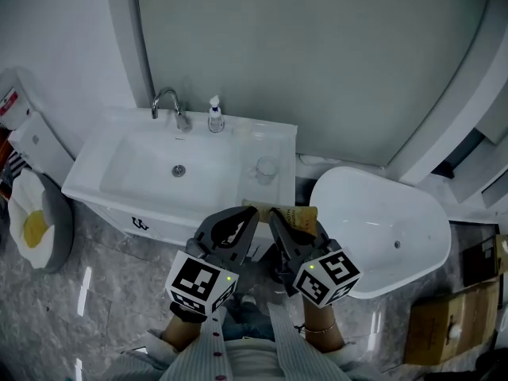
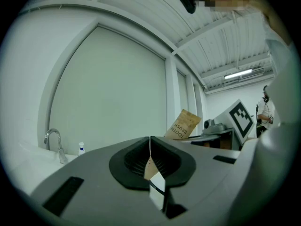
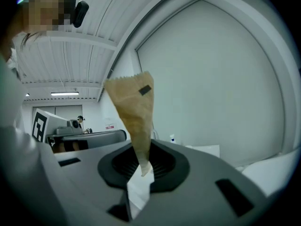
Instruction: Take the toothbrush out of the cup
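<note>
My right gripper [image 1: 275, 217] is clamped tight on the lower end of the brown toothbrush packet [image 3: 134, 121]. In the right gripper view the packet rises from the jaws toward the upper left, and its top edge is free. My left gripper [image 1: 247, 213] has its jaws together too, with only a thin paper sliver [image 2: 149, 167] nipped between them. I cannot tell whether that sliver is a corner of the same packet.

In the head view both grippers sit at lower centre, close side by side. They point toward the top of the frame, with the packet just ahead of their tips. The cup [image 1: 266, 167] stands above them on the right ledge of the sink [image 1: 143, 161], well apart from the packet. The tub [image 1: 373, 213] fills the right of the frame.
</note>
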A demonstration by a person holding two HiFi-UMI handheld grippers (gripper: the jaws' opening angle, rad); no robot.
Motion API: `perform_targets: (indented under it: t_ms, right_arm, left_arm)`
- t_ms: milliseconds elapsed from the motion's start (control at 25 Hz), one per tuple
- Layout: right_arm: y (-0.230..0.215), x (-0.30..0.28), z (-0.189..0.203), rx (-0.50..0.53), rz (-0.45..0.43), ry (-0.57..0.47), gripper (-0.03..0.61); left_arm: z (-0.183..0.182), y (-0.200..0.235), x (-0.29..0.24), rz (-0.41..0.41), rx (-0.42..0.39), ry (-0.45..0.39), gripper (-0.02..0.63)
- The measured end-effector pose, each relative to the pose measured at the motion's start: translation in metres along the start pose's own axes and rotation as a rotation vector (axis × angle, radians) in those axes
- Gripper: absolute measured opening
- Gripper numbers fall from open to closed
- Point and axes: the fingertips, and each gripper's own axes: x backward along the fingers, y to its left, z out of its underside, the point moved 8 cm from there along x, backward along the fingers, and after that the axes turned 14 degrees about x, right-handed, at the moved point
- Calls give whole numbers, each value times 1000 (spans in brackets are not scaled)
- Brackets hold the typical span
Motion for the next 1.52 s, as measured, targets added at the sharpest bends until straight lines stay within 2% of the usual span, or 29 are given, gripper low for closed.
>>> perform_targets:
  t_ms: [680,840,1240,1520]
  right_arm:
    - [-7,6,0,3,34,9,49]
    - [-12,11,1,3,33,11,49]
    - [-16,16,-1,8,21,5,49]
    - [-18,19,0,7,17,7,49]
  left_arm:
    - [2,-2,-9,96,9,34,21]
    - [4,-6,-10,111,-15,49,21]
    - [-1,-12,-10,145,-28,-5,21]
    - [5,-14,-13,167,-44,20,21]
